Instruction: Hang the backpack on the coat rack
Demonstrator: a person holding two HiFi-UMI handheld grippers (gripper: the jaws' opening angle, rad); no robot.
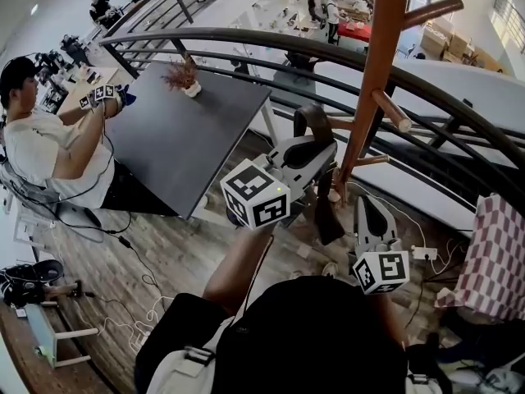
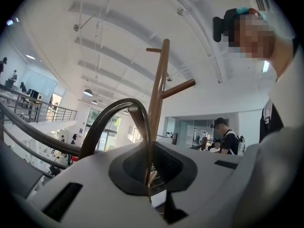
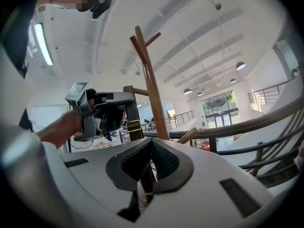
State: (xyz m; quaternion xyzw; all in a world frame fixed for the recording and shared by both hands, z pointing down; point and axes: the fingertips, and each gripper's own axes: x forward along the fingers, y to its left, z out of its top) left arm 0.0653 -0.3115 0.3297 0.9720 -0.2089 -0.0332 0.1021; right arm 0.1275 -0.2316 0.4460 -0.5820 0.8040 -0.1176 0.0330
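Firmly, left gripper (image 1: pixel 318 153) and right gripper (image 1: pixel 366 203) pinch the backpack straps (image 1: pixel 312 121).

I log a wood-plank floor (image 1: pixel 164 253) as the main support in the head view. At ten o'clock from frame centre a dark rectangular table (image 1: pixel 197 138) stands on it. The tabletop carries one item, a small white pot of dried reddish plant (image 1: pixel 184 79), set near the far edge at the table's twelve o'clock. Black cables (image 1: pixel 123 240) trail over the boards at eight o'clock, close to the table's near corner. A white stool (image 1: pixel 51 335) sits further out at eight o'clock. A white power strip (image 1: pixel 424 254) lies at four o'clock. The coat rack (image 1: pixel 373 80) rises at one o'clock, its foot hidden.
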